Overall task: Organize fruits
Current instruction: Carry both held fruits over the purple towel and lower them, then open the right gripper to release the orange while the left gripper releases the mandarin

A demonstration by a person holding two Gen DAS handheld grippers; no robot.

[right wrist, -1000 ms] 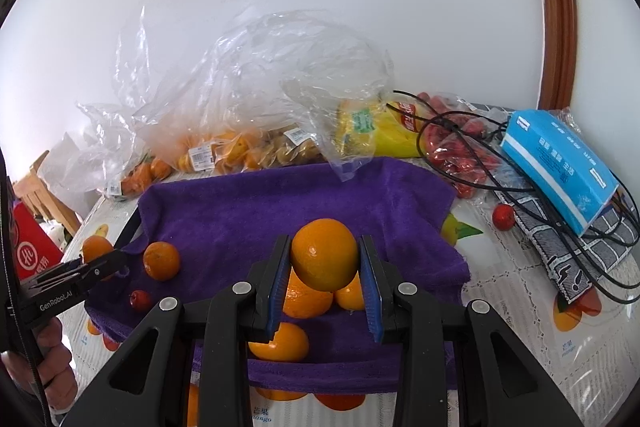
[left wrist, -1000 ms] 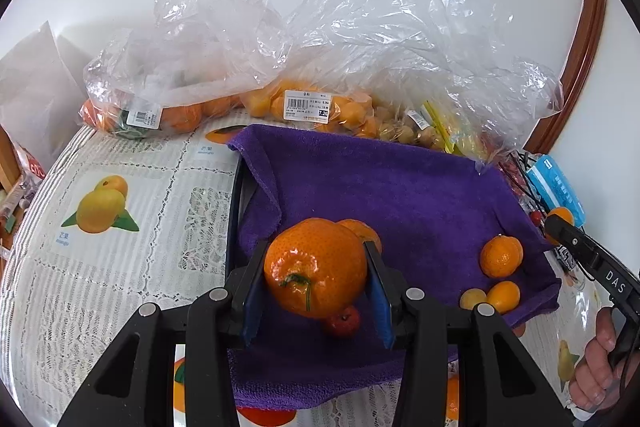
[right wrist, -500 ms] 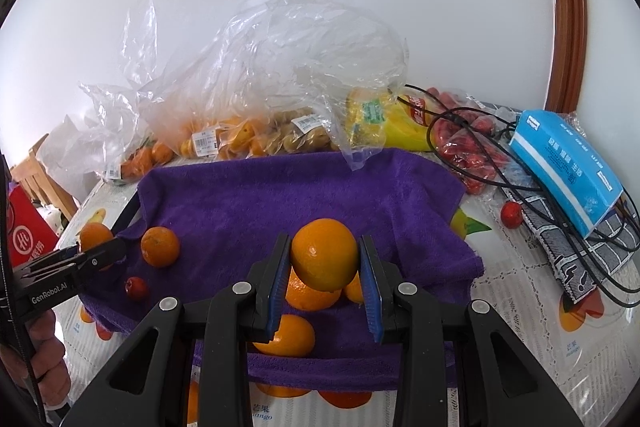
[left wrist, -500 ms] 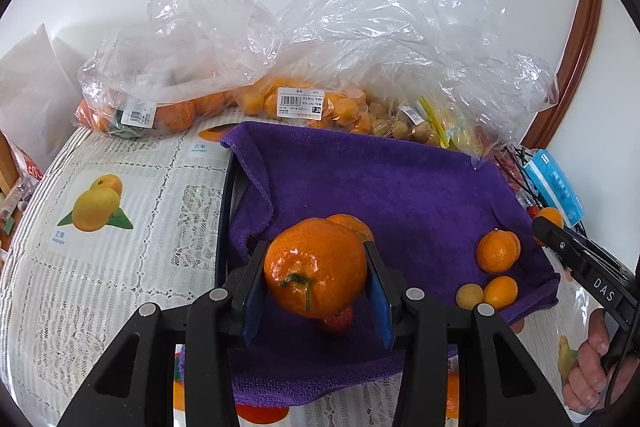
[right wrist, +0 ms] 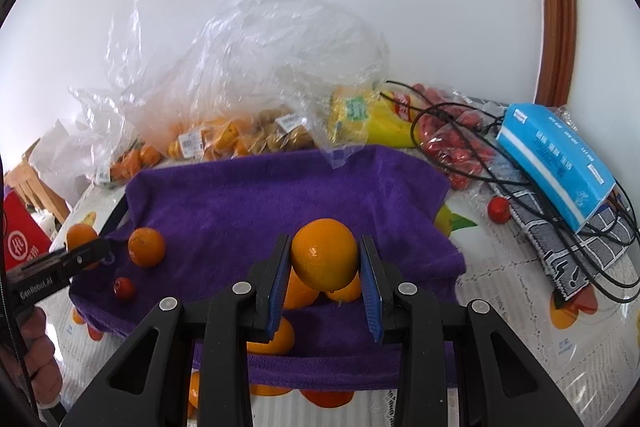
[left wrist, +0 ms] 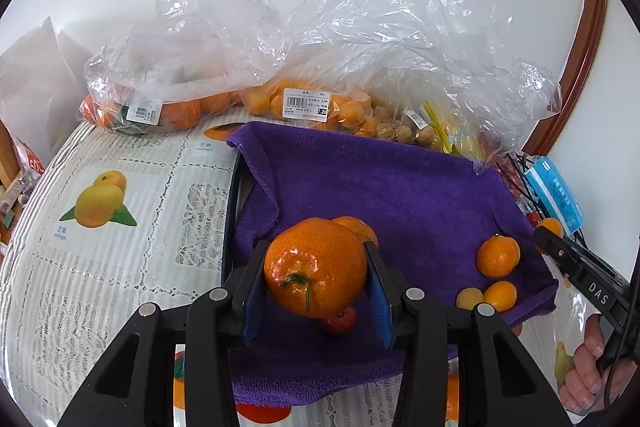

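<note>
Nothing much has moved since a moment ago: both fruits sit in my grippers just as they did, and only the view has slid a tiny bit.

My left gripper (left wrist: 316, 281) squeezes a big bumpy orange mandarin with a green stem (left wrist: 315, 269) between its blue pads. It hangs over the near left part of the purple fluffy towel (left wrist: 384, 187). Under it I see another orange fruit (left wrist: 358, 227) and a small red fruit (left wrist: 340, 321) on the towel.

My right gripper (right wrist: 325, 277) squeezes a smooth round orange (right wrist: 324, 253) between its blue pads. It hangs over the near edge of the towel, above a few more orange fruits (right wrist: 298, 293) that lie there.

On the towel's right side, in the left view, sit a small mandarin (left wrist: 498, 255), a smaller orange fruit (left wrist: 500, 295) and a little yellow fruit (left wrist: 469, 298), close together.

Behind the towel, by the white wall, stand clear crinkly plastic bags (left wrist: 380, 39). One bag (left wrist: 140, 107) holds mandarins with green leaves. The next bag (left wrist: 316, 105), with a white price sticker, holds small orange fruits. Another holds little brownish round fruits (right wrist: 286, 137). A yellow packet (right wrist: 356, 117) and a clear bag of small red fruits (right wrist: 452, 151) lie to the right, beside a blue box (right wrist: 556, 159) with black cables on top.
</note>
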